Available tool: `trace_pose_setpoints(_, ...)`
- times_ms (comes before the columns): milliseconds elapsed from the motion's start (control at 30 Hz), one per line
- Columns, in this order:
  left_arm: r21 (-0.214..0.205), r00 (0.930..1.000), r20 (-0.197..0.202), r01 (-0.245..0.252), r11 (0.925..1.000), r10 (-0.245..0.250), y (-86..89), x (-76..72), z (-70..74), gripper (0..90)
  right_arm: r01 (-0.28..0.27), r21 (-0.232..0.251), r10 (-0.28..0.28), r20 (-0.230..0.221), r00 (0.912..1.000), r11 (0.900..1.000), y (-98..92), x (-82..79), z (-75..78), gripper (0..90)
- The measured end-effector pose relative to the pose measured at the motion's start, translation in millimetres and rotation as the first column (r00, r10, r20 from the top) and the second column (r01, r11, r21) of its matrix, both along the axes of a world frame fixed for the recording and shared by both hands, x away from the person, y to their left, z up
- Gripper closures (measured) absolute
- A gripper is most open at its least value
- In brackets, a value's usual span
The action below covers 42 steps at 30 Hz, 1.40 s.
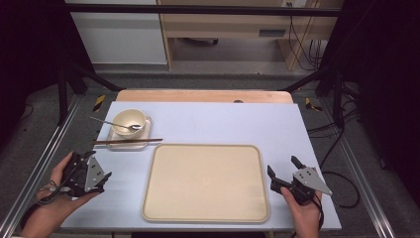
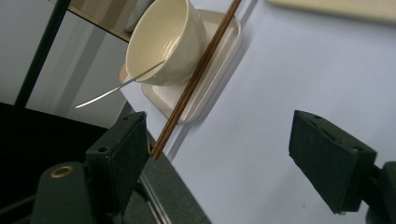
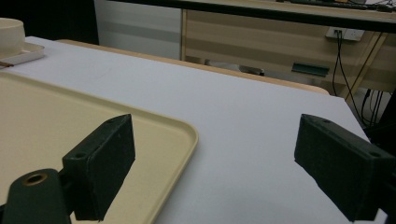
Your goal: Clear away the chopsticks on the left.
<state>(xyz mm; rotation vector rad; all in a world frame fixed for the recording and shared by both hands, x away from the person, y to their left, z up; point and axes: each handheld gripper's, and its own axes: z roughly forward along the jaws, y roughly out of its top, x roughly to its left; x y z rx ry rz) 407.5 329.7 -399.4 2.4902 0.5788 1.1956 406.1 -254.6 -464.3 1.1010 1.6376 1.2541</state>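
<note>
Pale blue-white table top point(image 1: 208, 124) on a wooden table, grey floor around it, black frame posts at both sides, light wood furniture and trailing cables at twelve o'clock in the high view. Item one: large cream tray point(image 1: 206, 182), rectangular with rounded corners, lying flat at the centre of the table toward six o'clock, nothing on it. Item two: small cream dish point(image 1: 130, 135), at ten o'clock from the tray and apart from it. Item three: cream bowl point(image 1: 129, 122), upright on the dish. Item four: metal spoon point(image 1: 115, 124), bowl end resting inside the cream bowl, handle sticking out over the rim toward nine o'clock. Item five: pair of brown chopsticks point(image 1: 127, 141), laid side by side across the near edge of the dish, running from nine to three o'clock, ends overhanging the dish. Item six: left gripper point(image 1: 104, 174), held in the person's left hand point(image 1: 55, 191) at eight o'clock of the tray, at the table's left edge; jaws stand wide apart with nothing between them, aimed toward the dish, the chopstick tips close to one jaw in the left gripper view. Item seven: right gripper point(image 1: 283, 166), in the right hand point(image 1: 303, 214) at four o'clock of the tray, just beside its right rim; jaws spread wide, empty, over the tray corner and bare table.
</note>
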Motion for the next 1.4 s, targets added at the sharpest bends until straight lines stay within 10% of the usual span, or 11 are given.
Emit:
trace_pose_setpoints(367,0.039,0.9994,-0.028,-0.017,0.9991,0.018,27.4,-3.8,8.1,26.6,0.011,-0.007,-0.011,-0.026,0.9996,0.9999,-1.0,2.3,-3.7,13.7)
trace_pose_setpoints(900,0.181,0.9951,-0.098,0.022,0.9832,-0.004,27.6,43.3,7.7,35.9,-0.004,-0.023,0.004,-0.033,0.9994,0.9997,1.7,2.3,-4.1,18.7)
trace_pose_setpoints(1300,0.343,0.9740,-0.226,0.071,0.9365,0.009,18.7,104.2,-23.1,57.7,-0.037,-0.052,0.035,-0.046,0.9983,0.9980,6.5,6.0,-6.3,22.4)
trace_pose_setpoints(1400,0.350,0.9728,-0.231,0.067,0.9343,0.017,20.4,110.8,-27.0,59.8,-0.045,-0.056,0.042,-0.048,0.9980,0.9974,7.3,6.5,-6.8,22.6)
